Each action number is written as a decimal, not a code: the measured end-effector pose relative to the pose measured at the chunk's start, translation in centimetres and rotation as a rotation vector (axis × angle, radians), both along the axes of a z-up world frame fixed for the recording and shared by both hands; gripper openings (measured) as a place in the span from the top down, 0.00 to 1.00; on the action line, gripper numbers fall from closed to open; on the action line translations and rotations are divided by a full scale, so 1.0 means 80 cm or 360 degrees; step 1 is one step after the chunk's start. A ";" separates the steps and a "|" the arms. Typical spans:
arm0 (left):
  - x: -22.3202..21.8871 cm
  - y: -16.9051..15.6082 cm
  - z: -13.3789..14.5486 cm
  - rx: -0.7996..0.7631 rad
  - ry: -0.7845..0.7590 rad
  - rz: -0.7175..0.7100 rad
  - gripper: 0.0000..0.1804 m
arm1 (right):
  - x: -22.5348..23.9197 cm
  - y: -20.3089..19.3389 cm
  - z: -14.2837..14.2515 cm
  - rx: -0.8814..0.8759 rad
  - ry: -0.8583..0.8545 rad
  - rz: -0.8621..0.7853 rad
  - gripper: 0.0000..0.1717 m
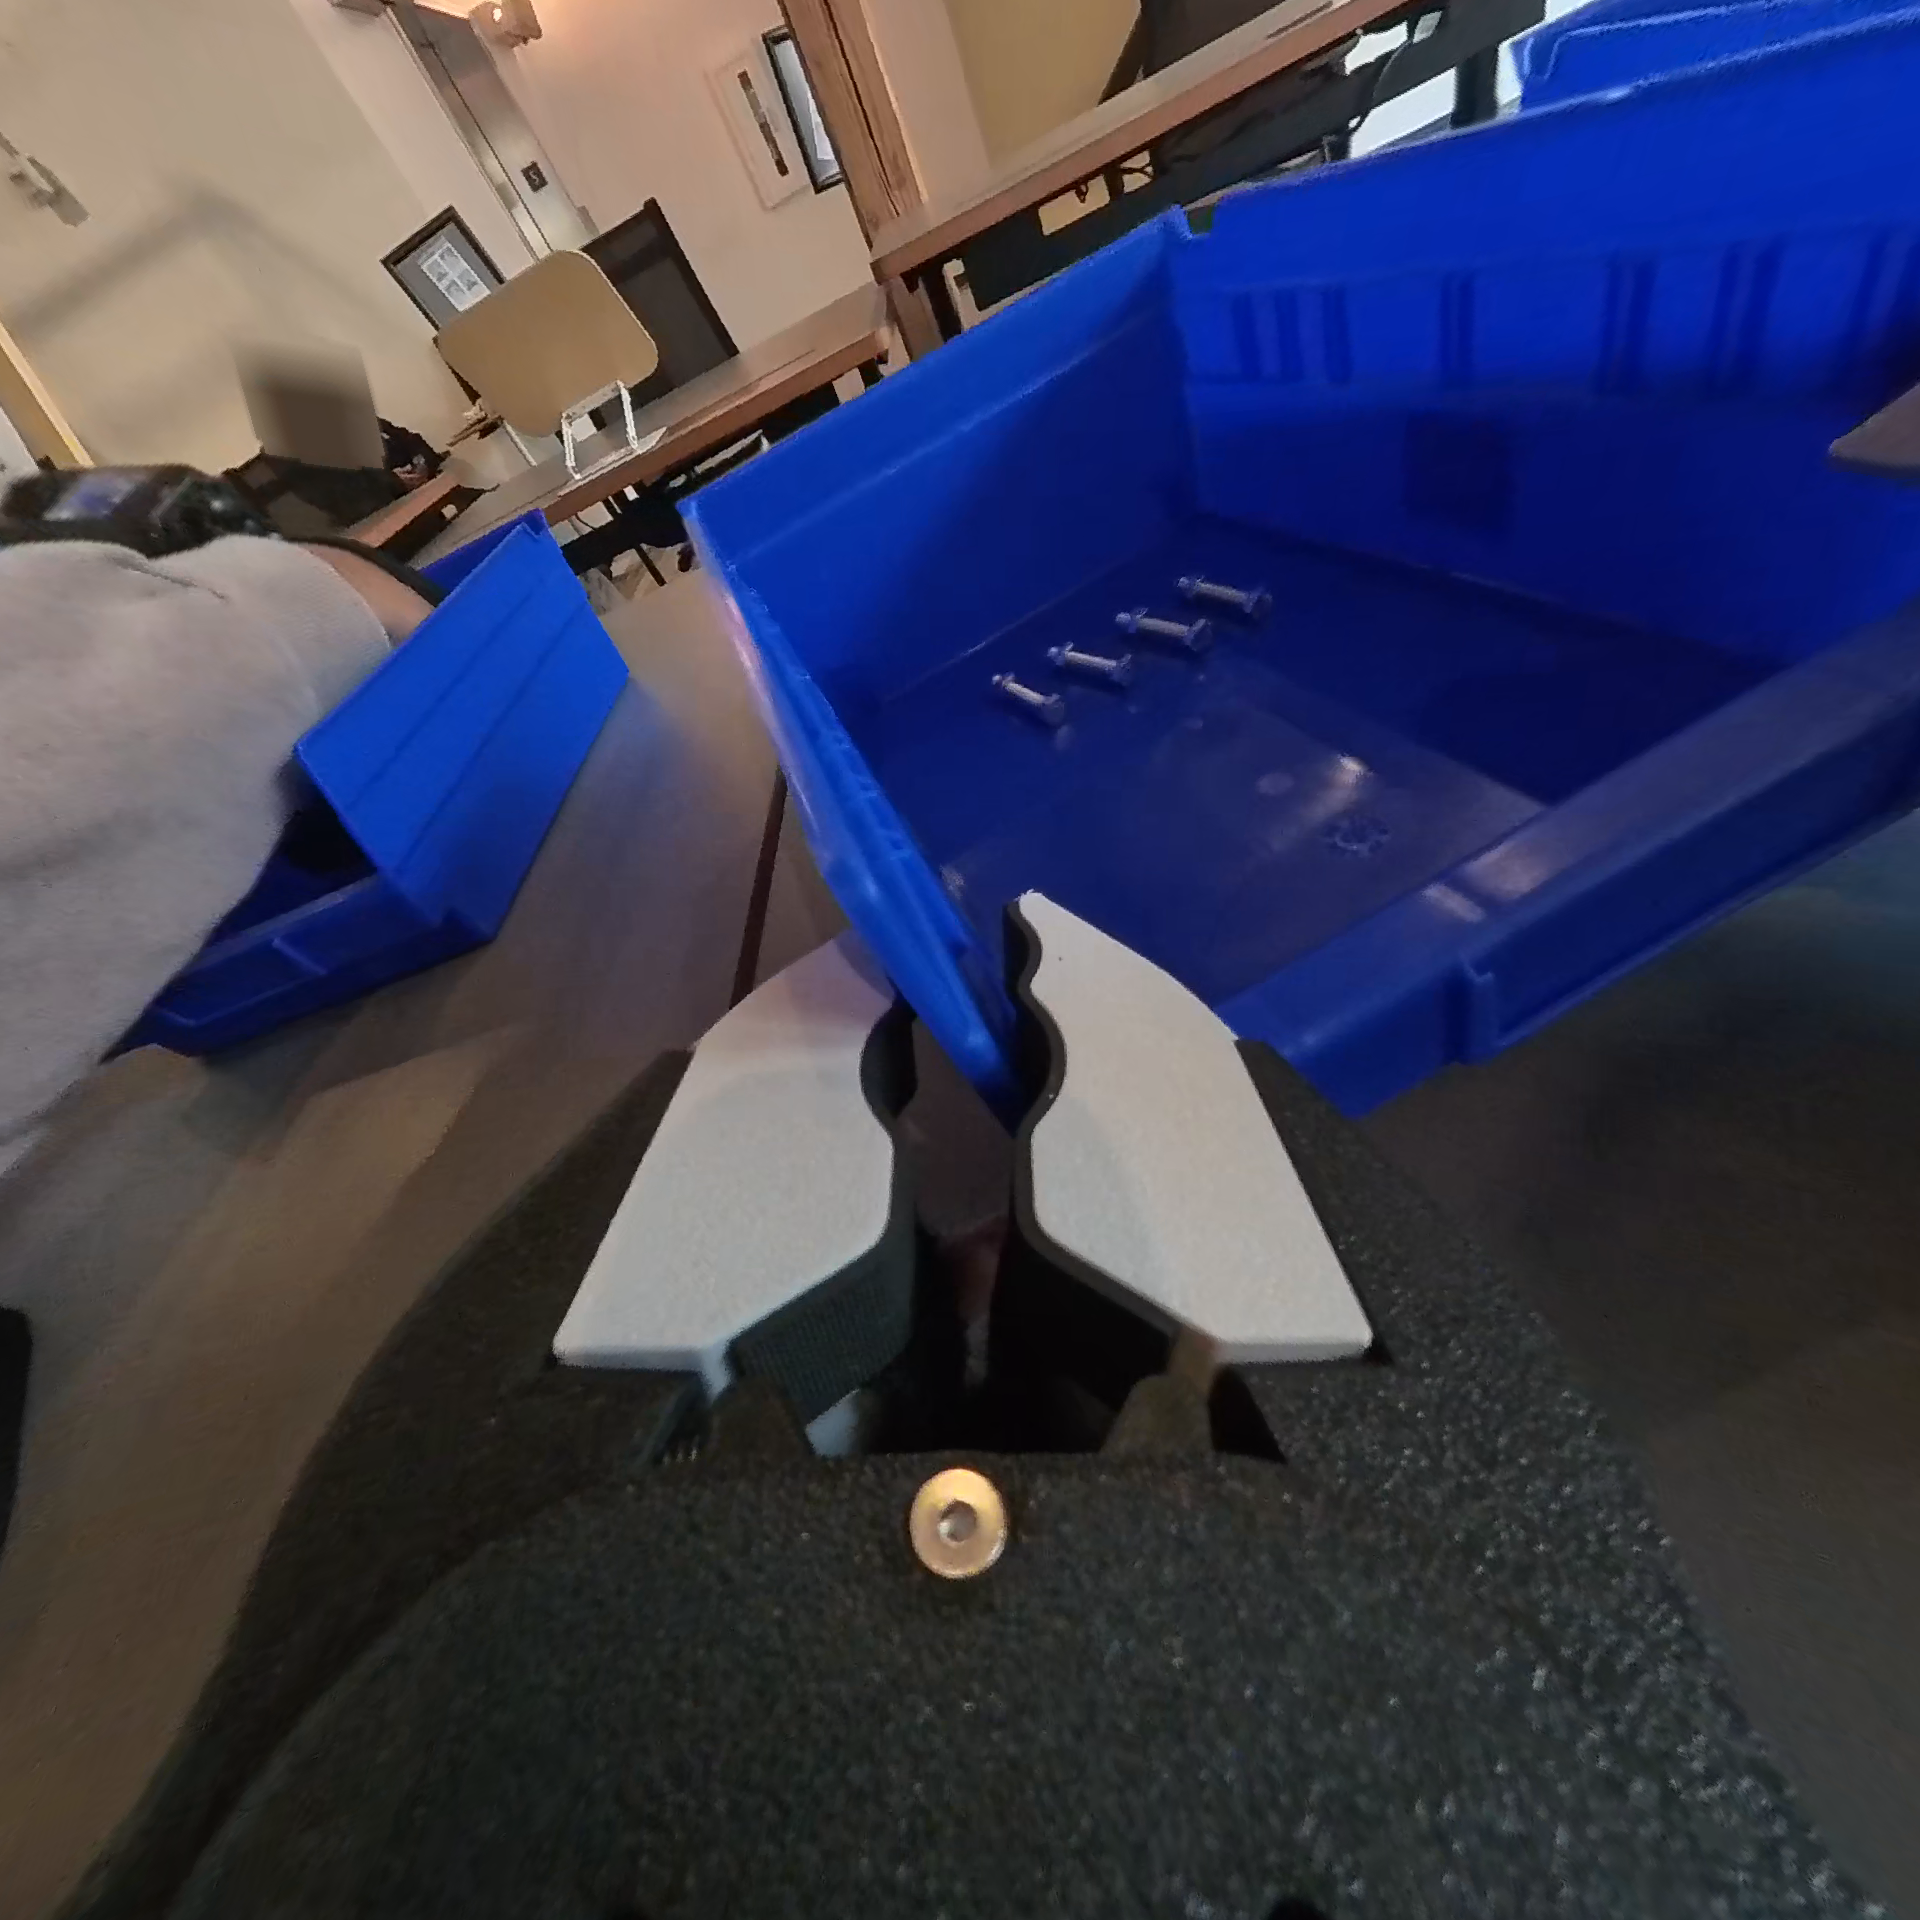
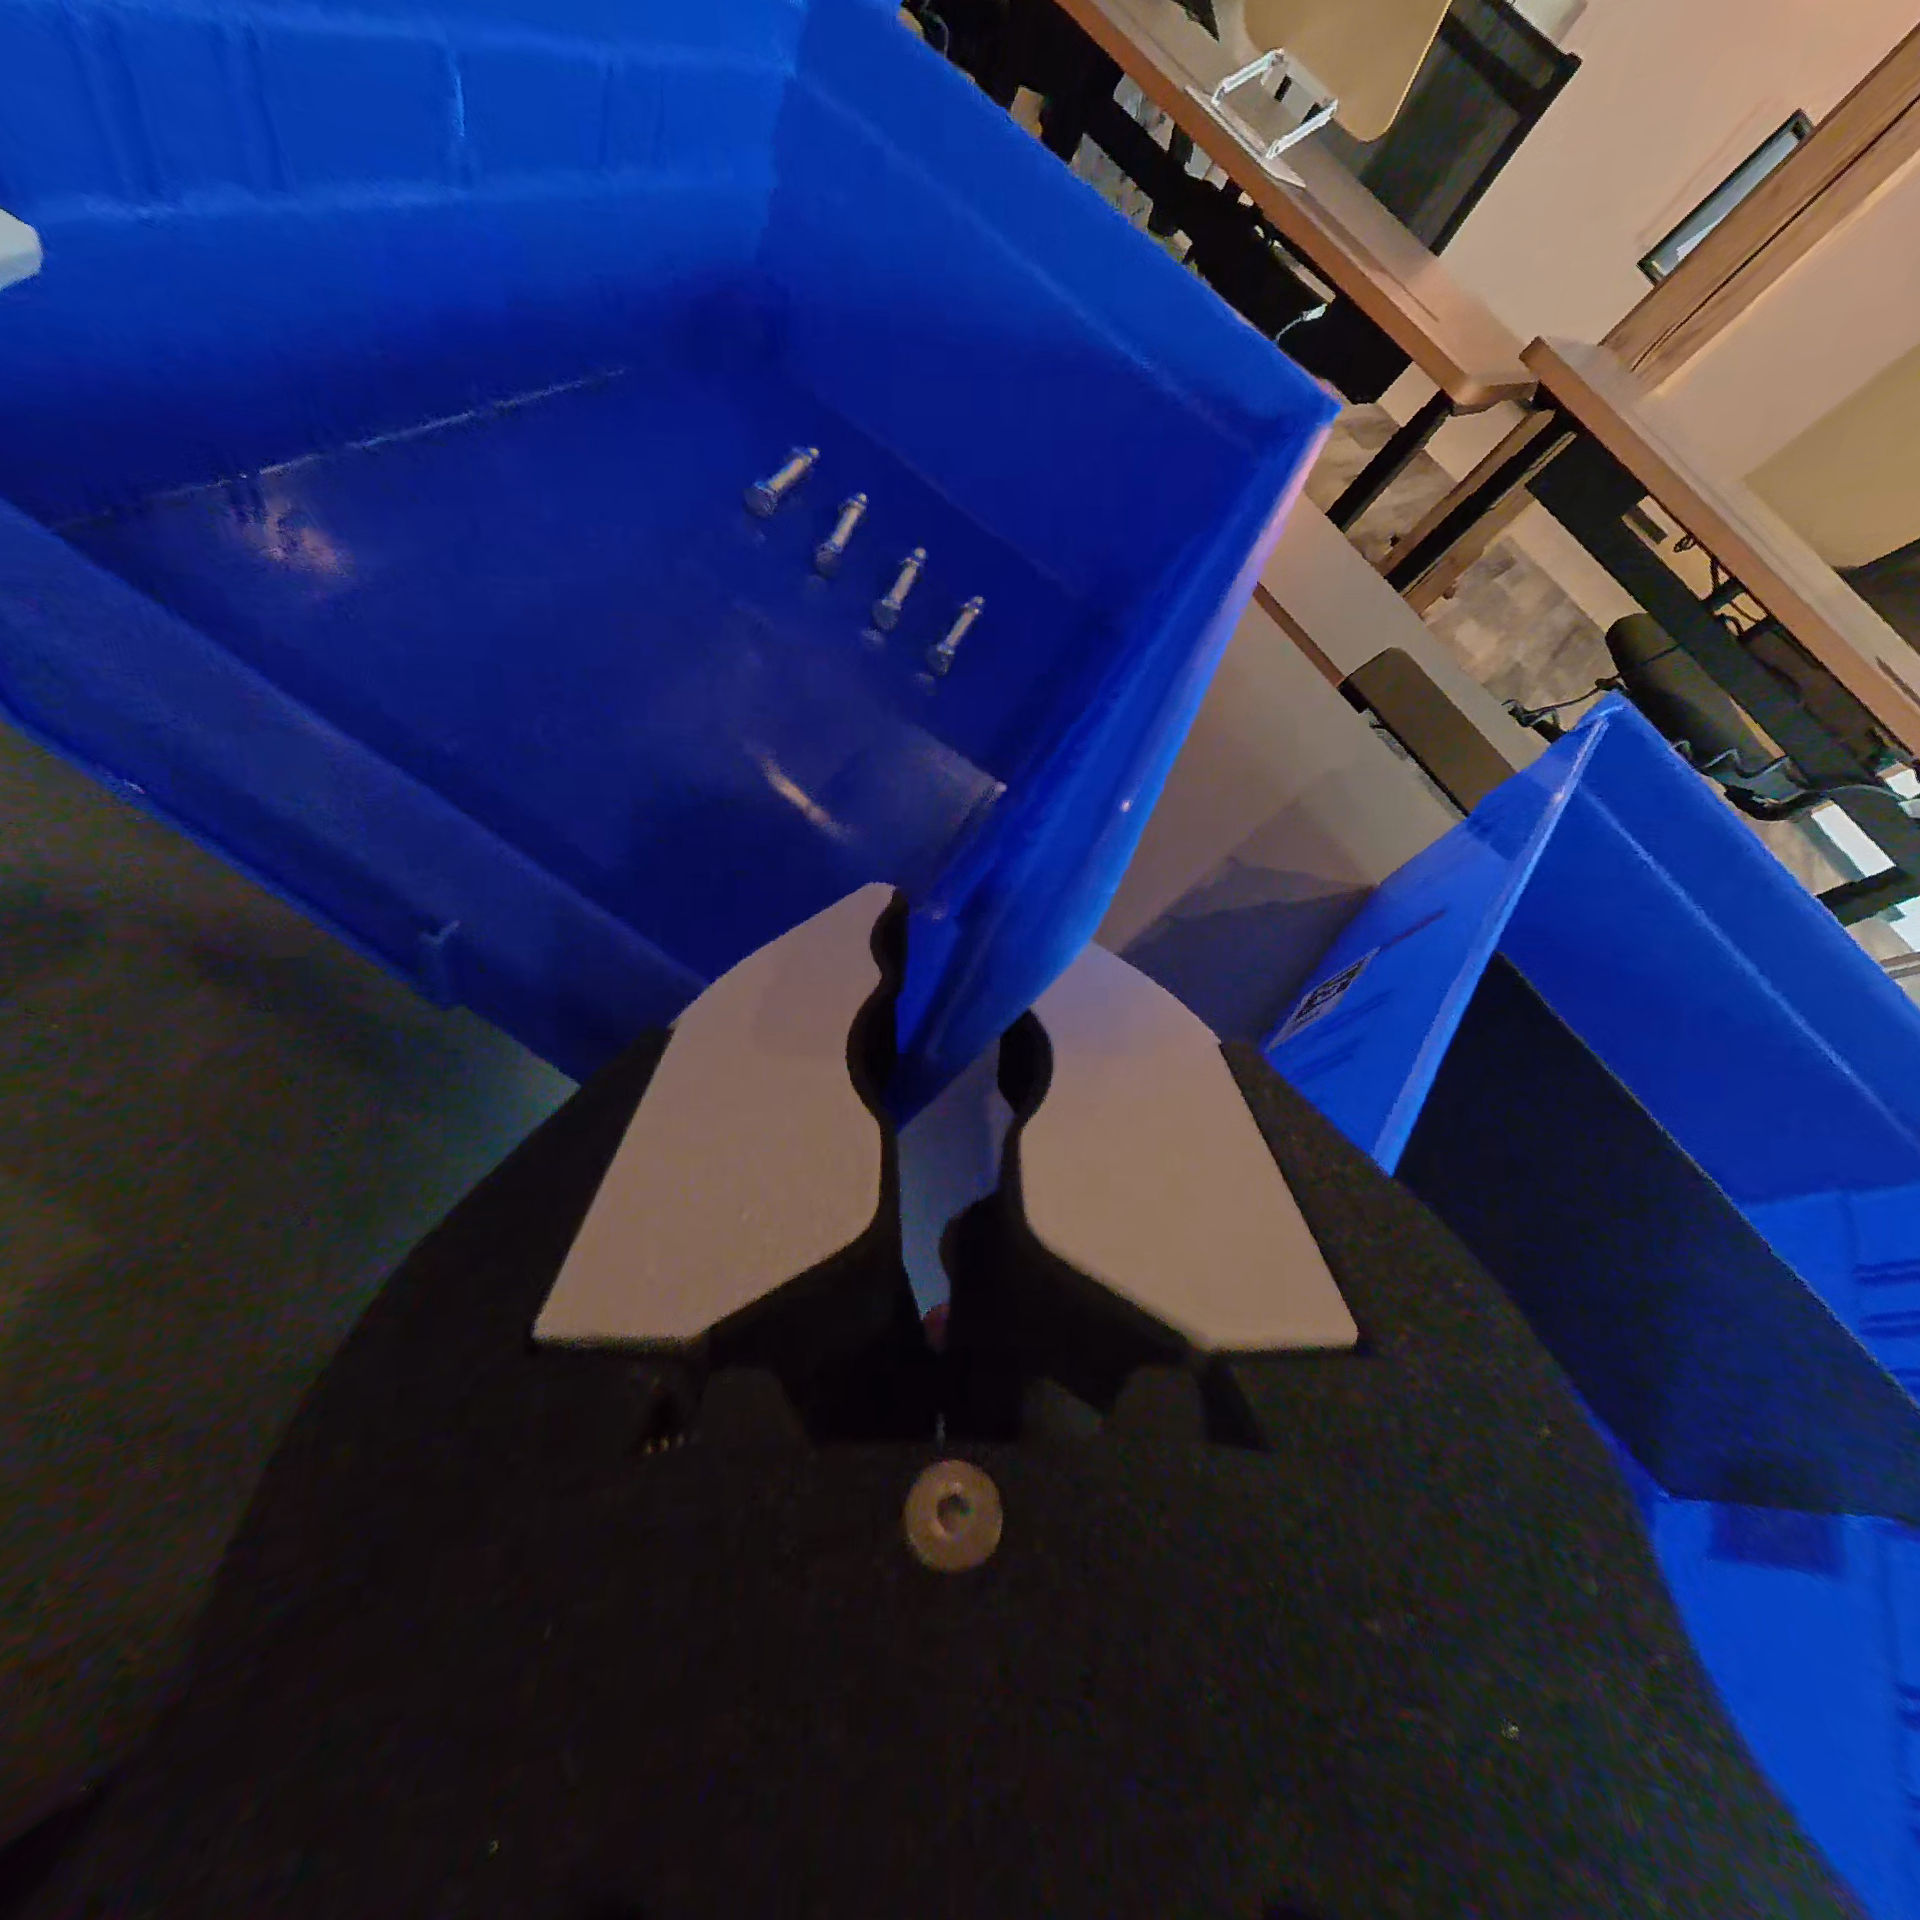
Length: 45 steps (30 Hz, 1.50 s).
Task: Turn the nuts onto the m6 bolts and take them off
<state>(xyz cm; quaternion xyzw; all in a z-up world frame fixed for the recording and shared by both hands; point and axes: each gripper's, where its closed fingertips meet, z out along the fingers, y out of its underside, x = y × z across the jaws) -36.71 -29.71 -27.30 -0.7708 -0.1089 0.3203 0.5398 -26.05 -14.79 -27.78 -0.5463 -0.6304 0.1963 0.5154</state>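
A large blue bin [image 1: 1455, 343] holds several silver bolts [image 1: 1132, 634] in a row on its floor. My left gripper [image 1: 935, 966] is shut on the bin's left side wall, near the front corner. The wall's rim runs between the two grey fingers [image 1: 1132, 1091]. The same bin [image 2: 520, 208] and the bolts [image 2: 873, 561] show in the right wrist view. There my right gripper [image 2: 987, 935] is shut on the bin's right side wall, whose edge sits against the left finger [image 2: 769, 1091]. The bin looks tilted in both views.
A second blue bin [image 1: 457, 727] stands on the table [image 1: 623, 987] to the left, beside a person's grey sleeve [image 1: 135, 748]. Another blue bin [image 2: 1662, 1039] stands close on the right. Wooden tables and chairs [image 1: 561, 332] are farther back. Spacing between my two grippers at the tips: around 20 cm.
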 end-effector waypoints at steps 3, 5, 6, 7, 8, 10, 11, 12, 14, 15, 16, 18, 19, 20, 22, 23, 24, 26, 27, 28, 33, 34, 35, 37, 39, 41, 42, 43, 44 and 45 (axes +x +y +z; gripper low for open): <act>-0.005 0.002 -0.003 -0.0017 -0.0005 -0.0013 0.93 | -0.001 0.000 -0.006 -0.0018 -0.0020 -0.0005 0.91; -0.008 0.003 -0.005 -0.0023 0.0004 -0.0019 0.93 | -0.002 -0.001 -0.009 -0.0035 -0.0034 0.0001 0.91; -0.009 0.004 -0.006 -0.0025 0.0009 -0.0021 0.92 | -0.003 0.000 -0.011 -0.0050 -0.0042 0.0006 0.90; -0.010 0.005 -0.006 -0.0028 0.0013 -0.0022 0.92 | -0.004 0.000 -0.012 -0.0067 -0.0043 0.0007 0.90; -0.011 0.005 -0.006 -0.0032 0.0014 -0.0022 0.92 | -0.005 0.001 -0.014 -0.0078 -0.0039 0.0005 0.90; -0.014 0.007 -0.007 -0.0039 0.0022 -0.0025 0.92 | -0.006 0.003 -0.016 -0.0086 -0.0033 -0.0008 0.90; -0.015 0.009 -0.007 -0.0042 0.0026 -0.0029 0.92 | -0.007 0.003 -0.017 -0.0087 -0.0031 -0.0013 0.90; -0.016 0.009 -0.007 -0.0042 0.0026 -0.0032 0.92 | -0.007 0.004 -0.016 -0.0086 -0.0027 -0.0017 0.90; -0.019 0.011 -0.007 -0.0045 0.0034 -0.0030 0.92 | -0.008 0.004 -0.018 -0.0095 -0.0032 -0.0018 0.89; -0.022 0.010 -0.007 -0.0054 0.0045 -0.0013 0.92 | -0.009 0.001 -0.020 -0.0118 -0.0047 0.0006 0.87; -0.024 0.009 -0.008 -0.0062 0.0056 0.0005 0.92 | -0.010 0.000 -0.021 -0.0150 -0.0050 0.0022 0.87; -0.025 0.008 -0.008 -0.0067 0.0070 0.0016 0.92 | -0.010 -0.001 -0.021 -0.0171 -0.0050 0.0036 0.86; -0.026 0.008 -0.007 -0.0067 0.0080 0.0017 0.92 | -0.011 -0.002 -0.021 -0.0172 -0.0042 0.0038 0.86; -0.027 0.008 -0.007 -0.0066 0.0092 0.0017 0.92 | -0.011 -0.002 -0.021 -0.0171 -0.0037 0.0041 0.86; -0.029 0.006 -0.007 -0.0072 0.0106 0.0034 0.92 | -0.012 -0.004 -0.020 -0.0170 -0.0032 0.0049 0.85; -0.031 0.005 -0.006 -0.0069 0.0116 0.0052 0.91 | -0.012 -0.005 -0.019 -0.0170 -0.0026 0.0050 0.85; -0.032 0.004 -0.004 -0.0058 0.0129 0.0067 0.90 | -0.012 -0.005 -0.019 -0.0166 -0.0023 0.0047 0.85; -0.034 0.003 -0.001 -0.0031 0.0151 0.0079 0.89 | -0.012 -0.007 -0.017 -0.0142 -0.0008 0.0065 0.80; -0.035 0.002 0.001 -0.0016 0.0160 0.0095 0.89 | -0.012 -0.007 -0.011 -0.0127 0.0026 0.0062 0.72; -0.037 0.001 0.003 -0.0001 0.0166 0.0111 0.89 | -0.012 -0.010 -0.008 -0.0128 0.0043 0.0078 0.66; -0.043 -0.002 0.003 0.0016 0.0141 0.0159 0.86 | -0.012 -0.029 -0.007 -0.0220 0.0076 0.0176 0.66; -0.047 -0.004 0.003 0.0016 0.0131 0.0186 0.87 | -0.011 -0.032 -0.007 -0.0235 0.0076 0.0190 0.67; -0.050 -0.005 0.002 0.0011 0.0120 0.0212 0.87 | -0.011 -0.034 -0.006 -0.0233 0.0078 0.0202 0.69; -0.057 -0.007 0.001 0.0004 0.0108 0.0257 0.89 | -0.011 -0.040 -0.004 -0.0228 0.0090 0.0240 0.75; -0.062 -0.008 0.001 0.0009 0.0096 0.0277 0.89 | -0.013 -0.042 -0.005 -0.0235 0.0082 0.0251 0.75; -0.063 -0.008 0.002 0.0021 0.0083 0.0276 0.89 | -0.014 -0.044 -0.005 -0.0243 0.0076 0.0261 0.73; -0.063 -0.008 0.002 0.0021 0.0084 0.0283 0.89 | -0.014 -0.045 -0.005 -0.0258 0.0076 0.0271 0.73; -0.065 -0.009 0.002 0.0022 0.0084 0.0296 0.89 | -0.014 -0.048 -0.006 -0.0275 0.0073 0.0290 0.71; -0.067 -0.010 0.002 0.0024 0.0081 0.0311 0.89 | -0.015 -0.051 -0.006 -0.0285 0.0068 0.0310 0.70; -0.069 -0.010 0.002 0.0029 0.0075 0.0322 0.88 | -0.015 -0.053 -0.006 -0.0293 0.0061 0.0322 0.69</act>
